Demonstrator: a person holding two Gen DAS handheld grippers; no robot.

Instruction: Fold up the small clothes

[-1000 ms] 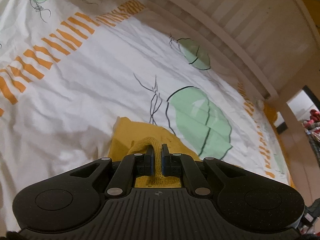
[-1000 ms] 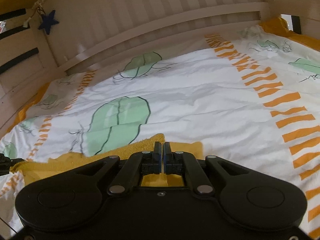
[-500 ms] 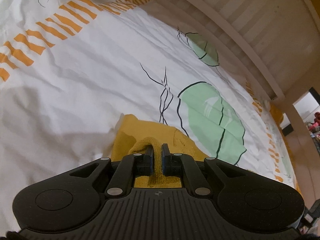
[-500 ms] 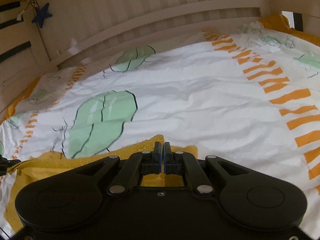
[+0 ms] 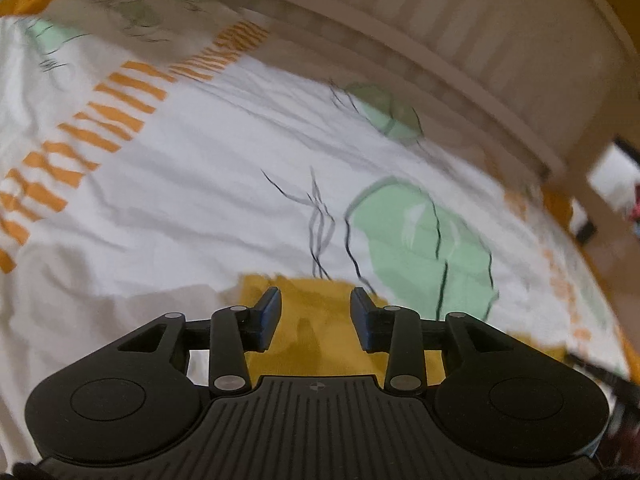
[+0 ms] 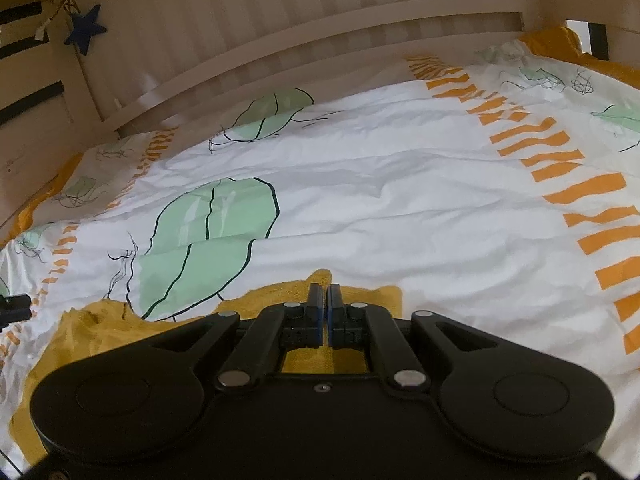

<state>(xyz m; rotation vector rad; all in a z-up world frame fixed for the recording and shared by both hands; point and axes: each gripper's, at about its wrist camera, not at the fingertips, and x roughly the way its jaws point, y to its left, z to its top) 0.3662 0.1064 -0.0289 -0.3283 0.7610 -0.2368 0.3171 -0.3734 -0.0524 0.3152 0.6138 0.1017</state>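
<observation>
The left gripper [image 5: 316, 310] has just been opening, its jaws apart over the yellow garment [image 5: 316, 332]. Only the right view shows the right gripper [image 6: 324, 312] pinching the cloth, plus a blue star [image 6: 85, 29].

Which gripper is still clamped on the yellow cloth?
The right gripper: its jaws are shut on the yellow garment. The left gripper has just been opening, its pads apart and clear of the cloth lying flat beneath them.

A bed fills the space ahead of each gripper, its white cover [image 6: 400, 208] printed with green leaves and orange dashes. Beyond it runs a pale slatted wooden rail [image 6: 280, 28]. A dark blue star [image 6: 85, 31] hangs upper left of the right gripper.
</observation>
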